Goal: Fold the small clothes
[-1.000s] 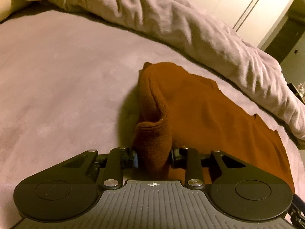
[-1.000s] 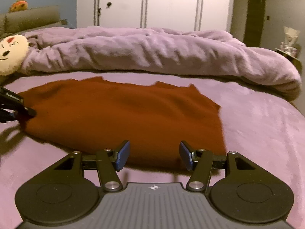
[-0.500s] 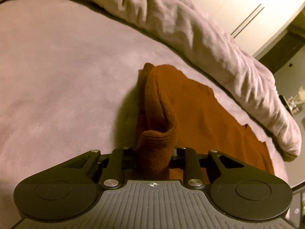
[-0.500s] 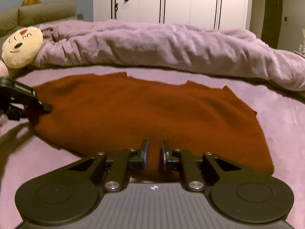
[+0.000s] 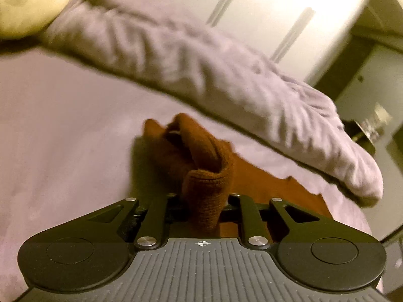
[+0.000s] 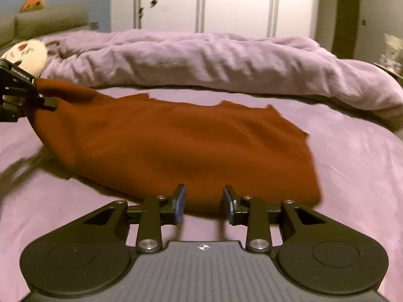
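Left wrist view: the left gripper (image 5: 204,198) is clamped on a bunched fold of the rust-brown garment (image 5: 209,161), raised above the purple bed (image 5: 63,130). Right wrist view: the right gripper (image 6: 204,205) has its jaws apart, holding nothing, at the near edge of the garment (image 6: 189,146) spread on the bed (image 6: 352,163).

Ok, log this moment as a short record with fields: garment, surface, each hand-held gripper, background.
garment: rust-brown knit garment, mostly flat, its left end lifted
surface: purple bed sheet
left hand-held gripper: shut on a bunched fold of the garment, raised off the sheet
right hand-held gripper: open, at the garment's near edge, gripping nothing
background: crumpled lilac duvet behind the garment; white wardrobe; face cushion at far left
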The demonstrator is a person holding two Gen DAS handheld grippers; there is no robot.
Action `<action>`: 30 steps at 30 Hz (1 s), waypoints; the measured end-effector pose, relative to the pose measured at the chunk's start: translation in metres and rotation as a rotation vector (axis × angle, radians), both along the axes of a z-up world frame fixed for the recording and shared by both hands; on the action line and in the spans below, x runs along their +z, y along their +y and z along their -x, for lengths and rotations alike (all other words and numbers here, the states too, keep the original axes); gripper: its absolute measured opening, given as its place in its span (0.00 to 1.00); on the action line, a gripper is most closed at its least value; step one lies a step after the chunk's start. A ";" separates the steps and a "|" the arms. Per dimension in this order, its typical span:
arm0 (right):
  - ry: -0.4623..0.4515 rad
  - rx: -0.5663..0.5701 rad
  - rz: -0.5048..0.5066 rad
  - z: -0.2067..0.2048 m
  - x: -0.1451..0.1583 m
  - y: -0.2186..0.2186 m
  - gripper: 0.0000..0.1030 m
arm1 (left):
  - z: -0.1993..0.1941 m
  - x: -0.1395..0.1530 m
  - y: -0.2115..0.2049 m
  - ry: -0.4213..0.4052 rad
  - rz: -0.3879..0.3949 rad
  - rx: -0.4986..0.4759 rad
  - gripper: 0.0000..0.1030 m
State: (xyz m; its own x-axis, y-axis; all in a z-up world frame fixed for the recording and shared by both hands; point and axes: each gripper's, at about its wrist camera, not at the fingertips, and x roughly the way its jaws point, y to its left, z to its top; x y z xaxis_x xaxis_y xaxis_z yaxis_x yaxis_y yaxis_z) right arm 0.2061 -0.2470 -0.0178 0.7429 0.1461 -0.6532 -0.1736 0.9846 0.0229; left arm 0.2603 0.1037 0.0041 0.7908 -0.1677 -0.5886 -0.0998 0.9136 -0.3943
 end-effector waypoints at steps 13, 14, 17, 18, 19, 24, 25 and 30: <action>-0.017 -0.144 -0.094 0.014 0.008 -0.049 0.35 | -0.003 -0.009 -0.183 -0.035 -0.305 -0.340 0.22; -0.014 -0.147 -0.093 0.014 0.008 -0.050 0.35 | -0.002 -0.021 -0.190 -0.008 -0.326 -0.366 0.24; -0.007 -0.154 -0.086 0.014 0.007 -0.054 0.35 | 0.006 -0.044 -0.197 0.031 -0.352 -0.410 0.35; -0.004 -0.158 -0.086 0.014 0.007 -0.055 0.35 | 0.013 -0.044 -0.196 0.010 -0.364 -0.429 0.46; -0.005 -0.161 -0.087 0.015 0.006 -0.057 0.36 | 0.019 -0.041 -0.194 -0.001 -0.365 -0.448 0.55; -0.004 -0.171 -0.104 0.010 0.006 -0.060 0.37 | 0.053 -0.015 -0.152 -0.042 -0.261 -0.419 0.59; -0.009 -0.168 -0.112 0.008 0.008 -0.059 0.37 | 0.057 -0.012 -0.141 -0.049 -0.236 -0.397 0.61; -0.059 -0.105 -0.147 -0.009 0.027 -0.040 0.37 | 0.069 -0.009 -0.090 -0.033 -0.223 -0.229 0.63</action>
